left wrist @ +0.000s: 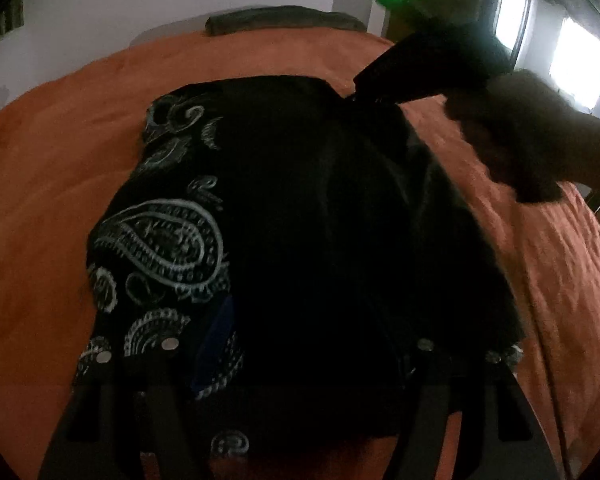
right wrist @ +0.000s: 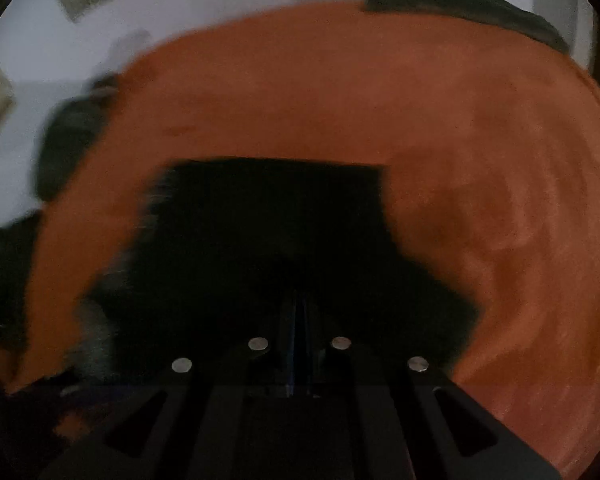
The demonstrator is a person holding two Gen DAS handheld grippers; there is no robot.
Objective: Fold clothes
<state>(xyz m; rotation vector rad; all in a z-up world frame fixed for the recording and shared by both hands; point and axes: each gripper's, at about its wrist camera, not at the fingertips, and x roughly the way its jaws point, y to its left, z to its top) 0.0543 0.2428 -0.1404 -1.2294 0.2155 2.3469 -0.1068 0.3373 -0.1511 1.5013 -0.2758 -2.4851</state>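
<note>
black cloth printed with pale paisley swirls along one side lies partly folded on an orange bedspread. left gripper hangs over its near edge, fingers spread wide, with cloth between them; whether they pinch it cannot be told. right gripper is closed on the dark fabric at the far right corner, held by a blurred hand. dark green pillow sits at the bed's far end.

The black garment is soft matt cloth, printed with pale paisley along one side. The orange bedspread beneath looks like velvety, slightly napped fabric. Each gripper's frame is matt black plastic, set with small shiny metal discs.
</note>
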